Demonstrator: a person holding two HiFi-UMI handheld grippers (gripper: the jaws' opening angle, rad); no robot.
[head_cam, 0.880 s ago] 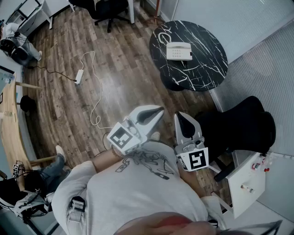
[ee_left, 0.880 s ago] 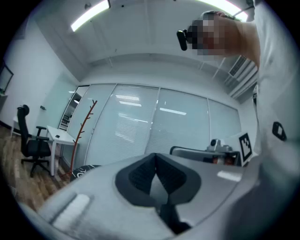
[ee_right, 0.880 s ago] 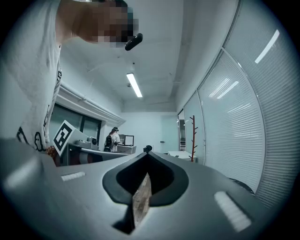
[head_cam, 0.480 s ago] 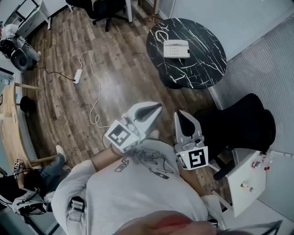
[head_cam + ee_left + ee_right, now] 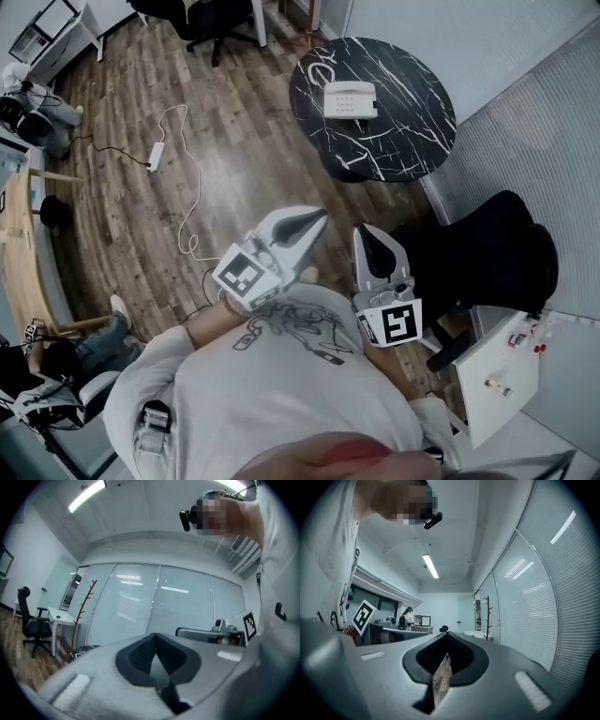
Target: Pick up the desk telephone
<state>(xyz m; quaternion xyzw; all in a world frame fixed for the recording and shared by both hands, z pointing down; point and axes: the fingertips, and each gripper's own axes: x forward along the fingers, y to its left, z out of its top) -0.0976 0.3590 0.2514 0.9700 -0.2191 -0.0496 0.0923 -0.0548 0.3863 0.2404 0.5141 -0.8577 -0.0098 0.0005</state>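
Two grey handheld grippers, each with a square-marker cube, are held level and close to the chest of a person in a pale printed T-shirt point(image 5: 281, 394), seen from above. On the left gripper point(image 5: 323, 217) the jaws are pressed together with nothing between them, and the right gripper point(image 5: 362, 232) is likewise closed and empty, its own view showing only a sliver of floor through the seam of its dark pads. The white desk telephone point(image 5: 350, 98), handset on its cradle, sits near the far-left part of a round black table with white marble veining point(image 5: 412, 122), well apart from both grippers and touched by neither. Dark wood-plank flooring point(image 5: 253, 150) lies between the person and the table, and a black upholstered office chair point(image 5: 487, 262) stands just beside the right gripper. A white power strip with a looping white cable point(image 5: 156, 157) lies on the floor to the left, and a small white side table point(image 5: 502, 375) stands at the lower right.
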